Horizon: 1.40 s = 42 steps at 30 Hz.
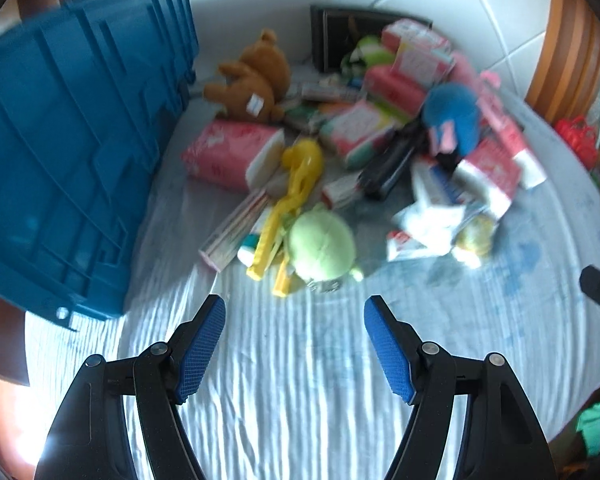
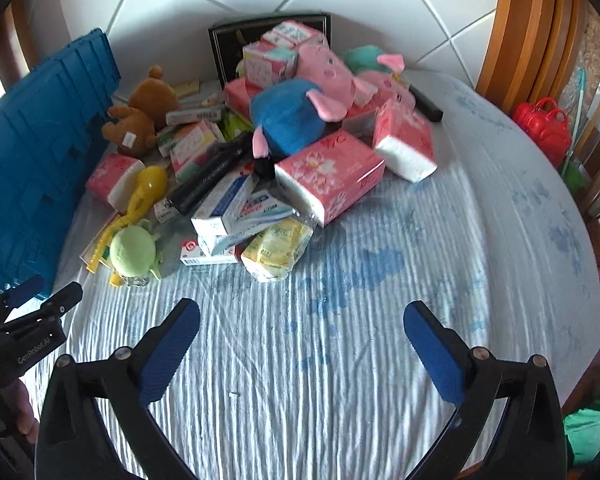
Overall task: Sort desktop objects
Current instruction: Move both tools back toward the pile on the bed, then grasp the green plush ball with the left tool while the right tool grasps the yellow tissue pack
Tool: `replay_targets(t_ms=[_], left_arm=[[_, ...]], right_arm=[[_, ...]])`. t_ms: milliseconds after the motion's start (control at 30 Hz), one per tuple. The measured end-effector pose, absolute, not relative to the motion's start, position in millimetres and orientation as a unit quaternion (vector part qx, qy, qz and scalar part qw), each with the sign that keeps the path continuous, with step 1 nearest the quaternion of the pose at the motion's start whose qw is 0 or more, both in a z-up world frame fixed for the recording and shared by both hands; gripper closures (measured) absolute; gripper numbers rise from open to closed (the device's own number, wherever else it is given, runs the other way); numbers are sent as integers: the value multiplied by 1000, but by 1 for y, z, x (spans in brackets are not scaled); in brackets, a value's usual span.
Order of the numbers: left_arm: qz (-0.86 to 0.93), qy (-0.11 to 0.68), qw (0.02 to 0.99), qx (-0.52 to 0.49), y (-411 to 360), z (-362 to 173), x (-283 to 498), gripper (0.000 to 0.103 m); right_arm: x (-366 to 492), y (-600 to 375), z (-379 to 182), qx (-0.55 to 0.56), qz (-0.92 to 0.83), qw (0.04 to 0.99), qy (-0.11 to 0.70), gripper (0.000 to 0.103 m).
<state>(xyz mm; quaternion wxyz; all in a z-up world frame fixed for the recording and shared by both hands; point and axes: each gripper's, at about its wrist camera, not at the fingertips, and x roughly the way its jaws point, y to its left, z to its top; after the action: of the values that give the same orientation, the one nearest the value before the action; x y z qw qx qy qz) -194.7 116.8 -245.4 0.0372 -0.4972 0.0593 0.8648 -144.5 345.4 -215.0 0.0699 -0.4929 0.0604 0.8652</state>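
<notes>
My left gripper (image 1: 294,344) and right gripper (image 2: 302,344) both hover with jaws spread and nothing held — 2 tools ready, I judge, for a first pick. The jumbled pile of soft toys, tissue packs and boxes (image 2: 260,152) lies ahead on the striped white cloth (image 2: 340,340), the ribbed blue plastic crate (image 1: 68,152) beside it at left, nearest the round green plush toy (image 1: 320,244).

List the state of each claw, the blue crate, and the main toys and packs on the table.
left claw: open, empty
right claw: open, empty
blue crate: tipped on its side
brown teddy bear: lying beside the crate
green plush: lying at the pile's near edge
blue plush: on top of the pile
pink tissue pack: sealed, lying tilted
</notes>
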Motion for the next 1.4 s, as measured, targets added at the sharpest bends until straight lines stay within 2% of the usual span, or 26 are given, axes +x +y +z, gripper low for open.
replay_targets(t_ms=[200,567,933,1033,1133,1200,1300,1333,1400], left_arm=[[851,55,45,-520,119,-281,-219,31],[835,43,25,-548,141,-316,-273,31],[830,55,16,-554,155,-331,-292,31],[834,62,10,-549,157,-331,-291,38],[836,65,8,-545,157,-331,-290,38],[837,63,6,-544,157,-331,-289,39],[838,60,7,-543,157,-330,-288,41],[837,57,10,-544,156,-330,-288,41],[837,48,21,-545,157,-328,-285,41]], right_arm=[[-170,342,-261,-531,842,65,69,0],[-231,352,-309,-568,818,42,77,0],[-263,356,-332,-569,816,45,90,0],[-265,355,-335,-569,816,43,91,0],[-265,354,-335,-570,815,43,92,0],[-265,352,-335,-571,815,40,89,3],[-263,349,-331,-571,816,30,89,19],[-261,348,-330,-571,815,26,89,30],[-258,348,-330,-575,813,23,86,33]])
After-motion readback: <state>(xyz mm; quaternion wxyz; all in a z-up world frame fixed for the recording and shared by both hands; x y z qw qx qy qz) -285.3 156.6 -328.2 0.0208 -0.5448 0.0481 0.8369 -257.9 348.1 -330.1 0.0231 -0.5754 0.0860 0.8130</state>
